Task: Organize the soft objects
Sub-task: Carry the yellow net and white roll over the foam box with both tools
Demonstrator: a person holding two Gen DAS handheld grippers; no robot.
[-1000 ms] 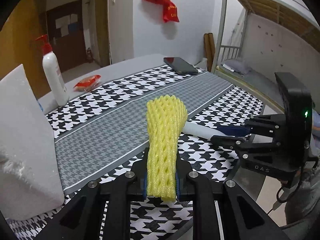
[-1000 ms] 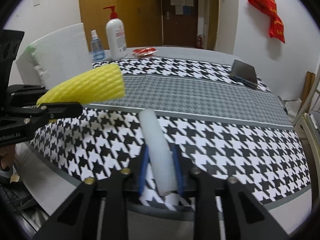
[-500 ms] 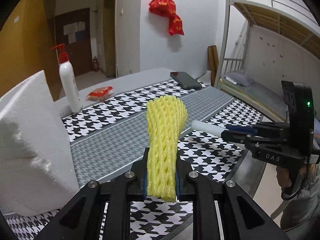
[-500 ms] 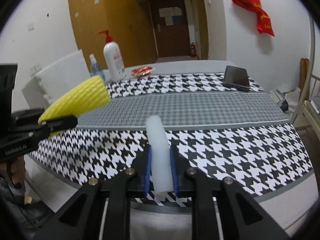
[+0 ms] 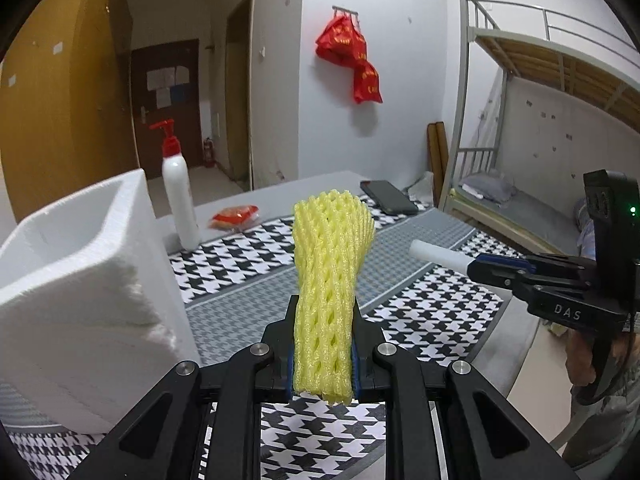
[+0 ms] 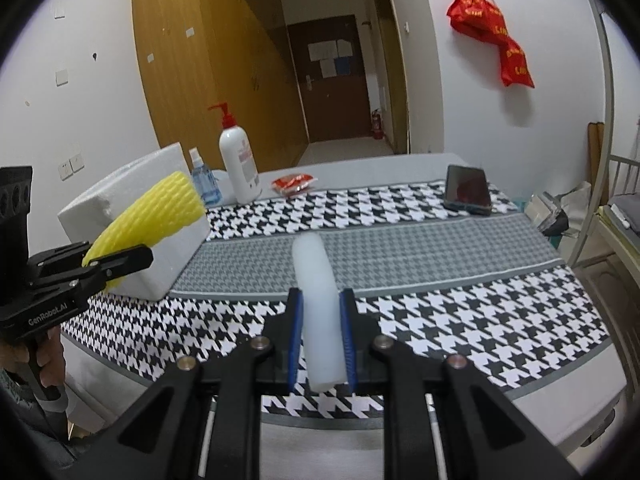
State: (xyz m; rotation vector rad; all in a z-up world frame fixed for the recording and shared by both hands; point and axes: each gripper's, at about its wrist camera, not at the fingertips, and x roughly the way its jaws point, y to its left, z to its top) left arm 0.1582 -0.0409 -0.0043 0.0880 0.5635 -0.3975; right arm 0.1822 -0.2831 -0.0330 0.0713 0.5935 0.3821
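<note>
Houndstooth table (image 6: 460, 304): your left gripper (image 5: 322, 354) clamps the yellow foam net (image 5: 326, 280), your right gripper (image 6: 322, 344) the white foam tube (image 6: 318, 312), both aloft. White foam box (image 5: 80, 280) near left; squashy foam may slip loose or snag its rim.

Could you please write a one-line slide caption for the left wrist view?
Left tool grips a yellow foam net sleeve above the houndstooth tablecloth, beside a white foam box.

White walls (image 6: 460, 120), wooden wardrobe (image 6: 208, 72), brown door (image 6: 332, 76), metal bunk bed (image 5: 532, 92).
</note>
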